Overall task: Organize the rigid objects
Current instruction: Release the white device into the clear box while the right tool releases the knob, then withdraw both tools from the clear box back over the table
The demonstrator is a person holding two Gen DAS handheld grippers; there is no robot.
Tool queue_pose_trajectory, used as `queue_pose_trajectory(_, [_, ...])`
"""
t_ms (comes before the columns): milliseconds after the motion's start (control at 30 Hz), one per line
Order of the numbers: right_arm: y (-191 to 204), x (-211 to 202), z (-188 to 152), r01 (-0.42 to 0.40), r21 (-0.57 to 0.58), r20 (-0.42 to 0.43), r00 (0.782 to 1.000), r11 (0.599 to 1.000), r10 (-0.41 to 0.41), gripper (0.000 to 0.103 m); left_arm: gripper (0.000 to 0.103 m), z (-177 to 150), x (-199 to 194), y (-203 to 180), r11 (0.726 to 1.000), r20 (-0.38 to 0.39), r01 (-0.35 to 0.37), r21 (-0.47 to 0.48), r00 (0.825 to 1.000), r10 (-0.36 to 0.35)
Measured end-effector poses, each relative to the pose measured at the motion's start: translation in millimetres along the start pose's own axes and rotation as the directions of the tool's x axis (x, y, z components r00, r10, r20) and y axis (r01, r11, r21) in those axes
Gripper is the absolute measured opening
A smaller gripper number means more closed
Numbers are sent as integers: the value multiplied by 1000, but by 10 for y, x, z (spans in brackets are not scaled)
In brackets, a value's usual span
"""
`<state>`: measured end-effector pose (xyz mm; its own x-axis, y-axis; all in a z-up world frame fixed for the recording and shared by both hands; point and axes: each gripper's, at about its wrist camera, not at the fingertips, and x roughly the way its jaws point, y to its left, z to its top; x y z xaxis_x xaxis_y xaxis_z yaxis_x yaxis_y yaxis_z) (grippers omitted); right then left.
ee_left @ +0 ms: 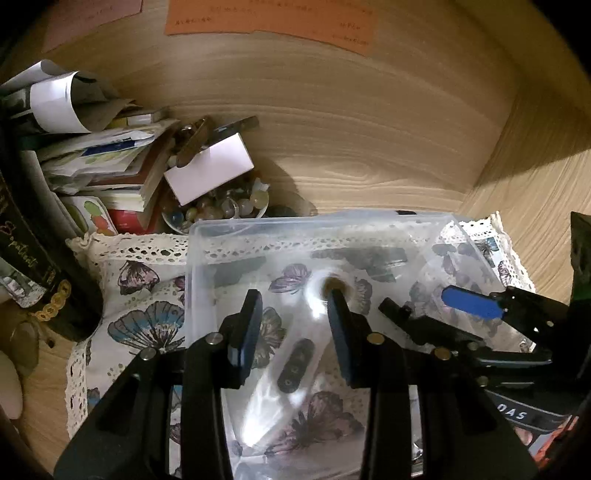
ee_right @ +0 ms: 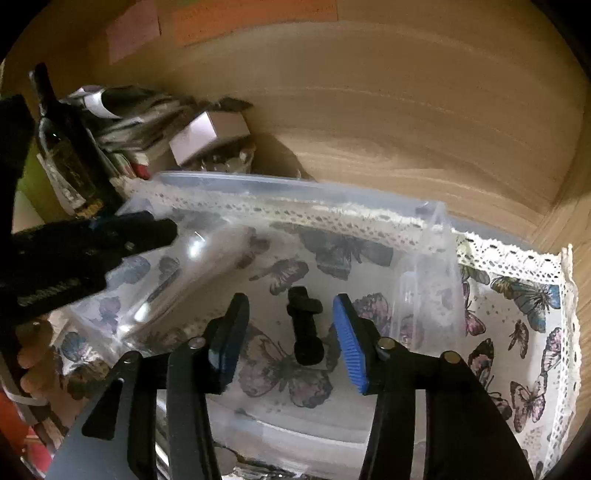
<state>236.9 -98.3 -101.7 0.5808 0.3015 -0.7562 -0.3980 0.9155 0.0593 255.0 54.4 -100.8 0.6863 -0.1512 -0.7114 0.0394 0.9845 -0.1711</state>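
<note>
A clear plastic bin (ee_left: 295, 221) (ee_right: 295, 181) stands on a butterfly-print cloth (ee_right: 524, 295). My left gripper (ee_left: 293, 295) (ee_right: 162, 227) hangs over the bin's left half, shut on a glossy white device (ee_left: 291, 373) (ee_right: 166, 288) with a dark button strip. The device slants, and its brass-tipped end pokes past the fingertips. My right gripper (ee_right: 291, 299) (ee_left: 424, 302) is open above the bin's right half. A black bolt-shaped piece (ee_right: 304, 325) lies loose on the bin floor between and beyond its blue pads (ee_right: 351, 343), touching neither.
Left of the bin are a heap of books and papers (ee_left: 110, 166), a white box (ee_left: 210, 170), a bowl of glass beads (ee_left: 221, 210) and a dark bottle (ee_right: 66, 147). Wooden walls close the back and right, with an orange sheet (ee_left: 269, 18) on the back wall. Someone's fingers (ee_right: 33, 362) show at the left edge.
</note>
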Motion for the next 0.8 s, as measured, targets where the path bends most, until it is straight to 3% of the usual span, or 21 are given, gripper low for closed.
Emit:
queue_pose_trajectory(233, [-30, -211, 2, 0, 20, 46, 999, 1000, -1, 45, 39, -22, -215, -23, 1000, 37, -27, 11, 999, 27])
queue_pose_trajectory(367, [-15, -395, 7, -8, 28, 88, 996, 1000, 5, 46, 57, -59, -398, -10, 999, 73, -44, 2, 996, 44])
queue_pose_trajectory(467, [7, -559, -15, -6, 31, 135, 991, 1000, 1, 59, 67, -107, -559, -8, 997, 111, -77, 12, 991, 75])
queue_pose_trajectory(667, [52, -835, -82, -22, 37, 196, 980, 999, 14, 64, 90, -246, -825, 28, 997, 135, -82, -14, 987, 83])
queue_pose_trajectory(800, [38, -976, -167, -37, 56, 226, 974, 998, 23, 71, 93, -395, -934, 51, 996, 130, -83, -22, 988, 85])
